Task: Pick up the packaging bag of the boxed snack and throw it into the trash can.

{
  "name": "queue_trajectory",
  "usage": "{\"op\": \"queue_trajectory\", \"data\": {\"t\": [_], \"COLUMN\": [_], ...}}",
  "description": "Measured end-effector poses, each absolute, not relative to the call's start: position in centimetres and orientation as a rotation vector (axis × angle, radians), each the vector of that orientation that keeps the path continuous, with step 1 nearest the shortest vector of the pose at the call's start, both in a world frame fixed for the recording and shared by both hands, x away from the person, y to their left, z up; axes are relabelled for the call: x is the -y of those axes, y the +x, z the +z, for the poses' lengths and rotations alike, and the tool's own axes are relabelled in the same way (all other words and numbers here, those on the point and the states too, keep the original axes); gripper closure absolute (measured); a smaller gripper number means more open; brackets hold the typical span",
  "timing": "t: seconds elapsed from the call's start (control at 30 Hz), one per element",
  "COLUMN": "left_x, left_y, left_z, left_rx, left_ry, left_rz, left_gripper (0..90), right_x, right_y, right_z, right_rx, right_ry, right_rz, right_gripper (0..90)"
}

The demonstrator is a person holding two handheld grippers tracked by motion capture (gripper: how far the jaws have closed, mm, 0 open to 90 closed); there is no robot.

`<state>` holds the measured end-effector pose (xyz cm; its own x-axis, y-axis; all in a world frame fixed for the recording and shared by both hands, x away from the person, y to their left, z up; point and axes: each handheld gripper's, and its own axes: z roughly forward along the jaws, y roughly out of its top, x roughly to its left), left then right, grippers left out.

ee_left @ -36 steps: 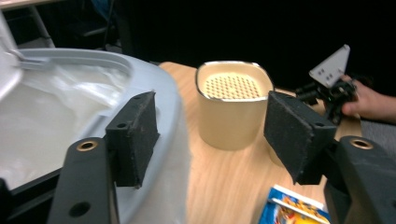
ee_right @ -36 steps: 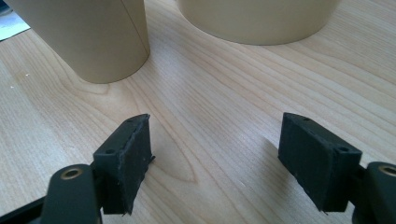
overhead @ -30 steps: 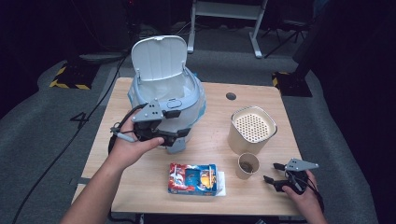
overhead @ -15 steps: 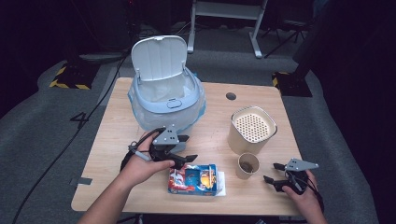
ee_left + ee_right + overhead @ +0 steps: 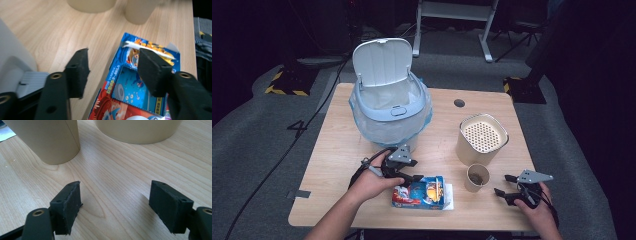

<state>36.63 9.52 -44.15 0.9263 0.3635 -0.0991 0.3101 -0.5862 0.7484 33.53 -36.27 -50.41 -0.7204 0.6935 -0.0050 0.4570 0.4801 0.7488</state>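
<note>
A blue and red snack box [image 5: 422,193] lies flat near the table's front edge, its torn end flap raised. My left gripper [image 5: 414,178] hovers low over the box's left end. In the left gripper view the jaws [image 5: 113,67] straddle the long edge of the box [image 5: 130,92], one over the box and one over bare wood. They have just been closing, and neither pad presses on the box. My right gripper [image 5: 507,185] rests open at the front right, with only bare wood between its jaws [image 5: 115,205].
A pale blue lined bin [image 5: 389,107] with its lid up stands at the back left. A beige canister [image 5: 482,136] with a perforated lid and a small paper cup [image 5: 477,177] stand right of the box. The table [image 5: 337,165] is bare at the front left.
My left gripper has come down from in front of the bin to the left end of the box, and its jaws have narrowed. The right gripper has stayed still.
</note>
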Motion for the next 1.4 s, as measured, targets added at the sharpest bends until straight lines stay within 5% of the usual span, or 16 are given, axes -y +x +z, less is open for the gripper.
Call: {"op": "queue_trajectory", "data": {"t": [0.83,1.4], "left_x": [-7.0,-9.3], "left_y": [37.2,36.9], "left_z": [-47.2,-43.9], "left_rx": [-0.428,-0.483], "left_ry": [2.538,2.319], "left_rz": [0.055,0.090], "left_gripper": [65.9,75.3], "right_x": [36.3,36.3], "right_y": [33.5,33.5], "right_z": [-50.4,-50.4], "right_rx": [-2.423,-2.423], "right_ry": [0.974,0.974], "right_rz": [1.088,1.088], "right_gripper": [26.0,26.1]}}
